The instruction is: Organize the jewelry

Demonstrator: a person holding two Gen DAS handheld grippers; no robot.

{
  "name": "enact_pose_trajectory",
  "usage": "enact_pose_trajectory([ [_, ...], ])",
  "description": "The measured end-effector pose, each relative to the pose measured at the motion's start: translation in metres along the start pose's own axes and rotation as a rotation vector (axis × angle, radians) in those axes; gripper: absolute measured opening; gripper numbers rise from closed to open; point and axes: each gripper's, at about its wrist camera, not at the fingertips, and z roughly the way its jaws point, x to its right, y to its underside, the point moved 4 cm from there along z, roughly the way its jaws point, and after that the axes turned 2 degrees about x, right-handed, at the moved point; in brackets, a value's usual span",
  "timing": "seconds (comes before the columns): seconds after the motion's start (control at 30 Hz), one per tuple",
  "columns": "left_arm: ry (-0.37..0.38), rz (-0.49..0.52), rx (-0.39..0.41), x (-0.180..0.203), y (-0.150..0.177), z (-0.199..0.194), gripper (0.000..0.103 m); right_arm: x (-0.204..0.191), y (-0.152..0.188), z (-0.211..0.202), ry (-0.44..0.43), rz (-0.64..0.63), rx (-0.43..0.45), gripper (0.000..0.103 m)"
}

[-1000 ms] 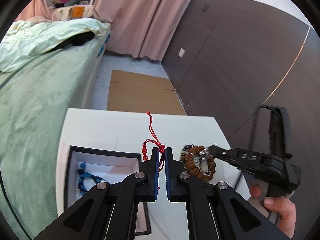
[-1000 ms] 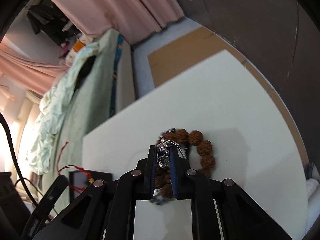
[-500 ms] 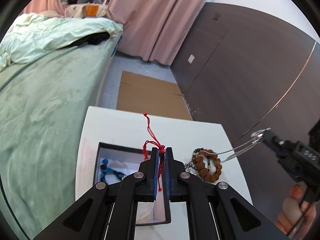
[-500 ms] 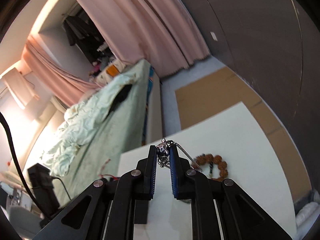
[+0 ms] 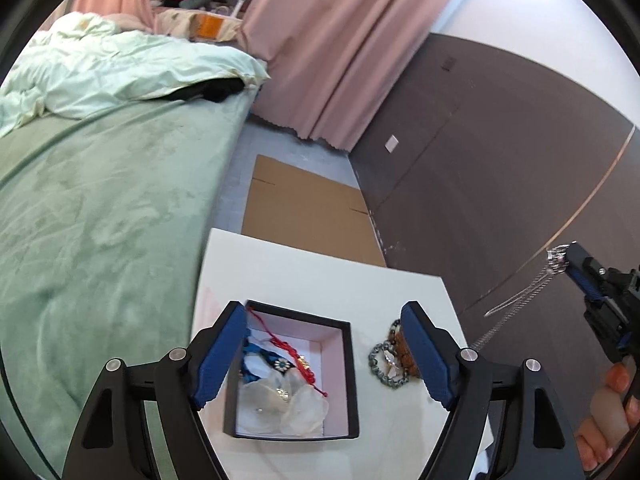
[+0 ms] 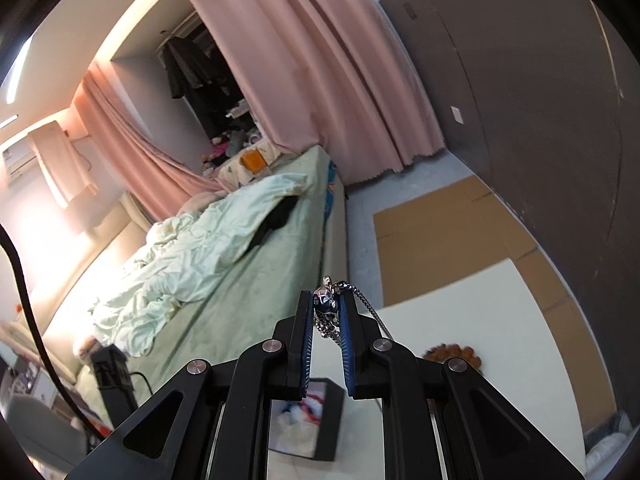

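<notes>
A black jewelry box [image 5: 348, 360] with a pale pink lining stands on the white table [image 5: 320, 280]. Inside lie a red cord bracelet [image 5: 288, 350], blue pieces and clear pouches. My left gripper [image 5: 324, 316] hovers over the box, its jaws opening wide with nothing between them. Right of the box lie a brown bead bracelet and a grey bead bracelet [image 5: 386, 362]. My right gripper [image 6: 326, 300] is high above the table, shut on a silver chain necklace [image 6: 330, 306]. That silver chain [image 5: 516, 304] hangs down from it in the left wrist view.
A green bed [image 5: 100, 208] runs along the table's left side. Flat cardboard [image 5: 304, 212] lies on the floor beyond the table. A dark wall [image 5: 500, 160] stands to the right and pink curtains [image 5: 320, 48] hang at the back. A hand [image 5: 608, 412] holds the right gripper.
My left gripper has opened and the red cord bracelet now lies in the box. The right gripper has risen well above the table, lifting the silver chain off the bead bracelets.
</notes>
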Motion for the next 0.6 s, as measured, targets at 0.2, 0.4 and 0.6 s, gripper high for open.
enact_pose_trajectory([
  [0.2,-0.013,-0.03,0.044,-0.019,-0.009,-0.02,0.08,-0.041,-0.006,-0.002,-0.042,-0.05,0.002,0.014],
  [0.4,-0.023,-0.068,0.068,-0.031,-0.012,-0.035,0.08,-0.067,0.004,0.013,-0.06,-0.075,-0.023,0.014],
  [0.6,-0.04,-0.094,0.087,-0.041,-0.015,-0.044,0.08,-0.083,0.013,0.028,-0.065,-0.089,-0.054,0.014],
])
